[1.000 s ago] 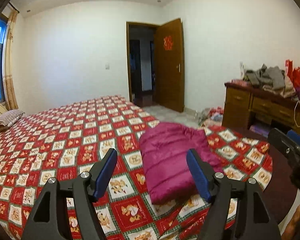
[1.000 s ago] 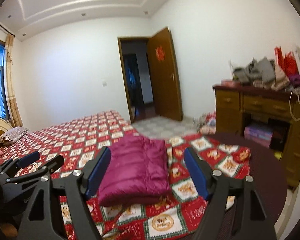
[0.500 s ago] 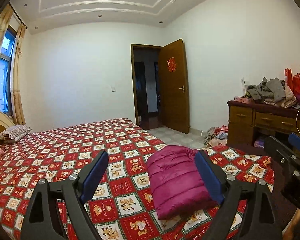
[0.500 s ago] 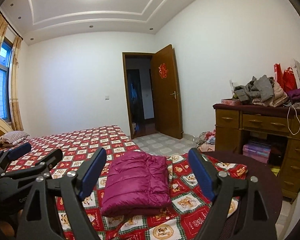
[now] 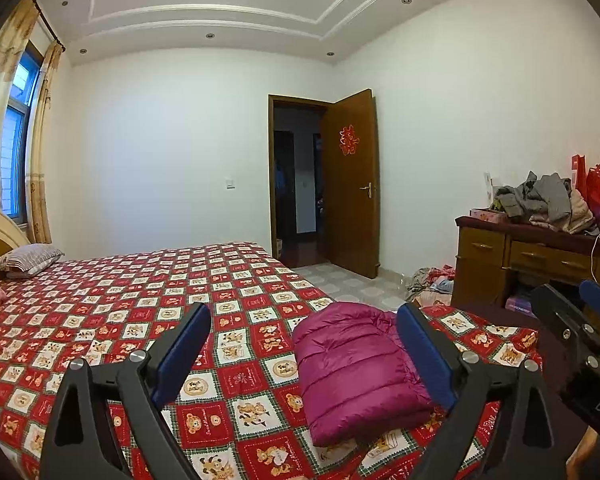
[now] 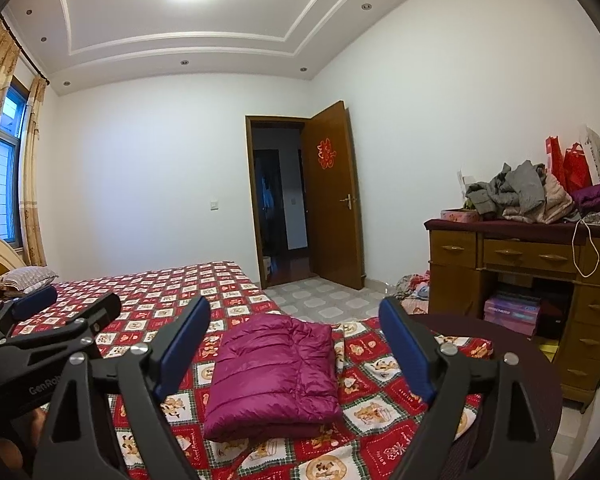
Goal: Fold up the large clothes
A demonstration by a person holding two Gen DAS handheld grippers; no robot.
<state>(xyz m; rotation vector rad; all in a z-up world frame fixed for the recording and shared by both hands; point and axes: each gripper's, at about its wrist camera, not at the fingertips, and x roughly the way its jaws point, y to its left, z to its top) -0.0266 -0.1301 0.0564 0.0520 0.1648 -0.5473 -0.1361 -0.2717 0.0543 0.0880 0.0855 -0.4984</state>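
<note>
magenta puffer jacket (image 6: 274, 376) lies folded into a thick rectangle on the red patterned bedspread (image 5: 112, 308), near the bed's foot corner, ahead of both tools and touched by neither

going left to right in the left wrist view: curtains (image 5: 4, 80) and a window sit far off to the left of the left gripper (image 5: 302, 350), a striped pillow (image 5: 28, 260) lies beyond its left finger, and bare bedspread shows between its blue pads; its jaws are opening, spread wide, with nothing pressed between them. the jacket lies ahead and toward its right finger, whose pad hides part of the jacket's right edge. the open wooden door (image 5: 350, 184) stands well beyond, and a wooden dresser (image 5: 532, 264) heaped with clothes is off to the right

in the right wrist view the left tool appears at the left edge. the right gripper (image 6: 294, 344) is aimed at the jacket, which is seen between its two fingers but further out than the tips; its jaws are opening too, wide apart and gripping nothing. a dark round table (image 6: 512, 344) lies just past its right finger
</note>
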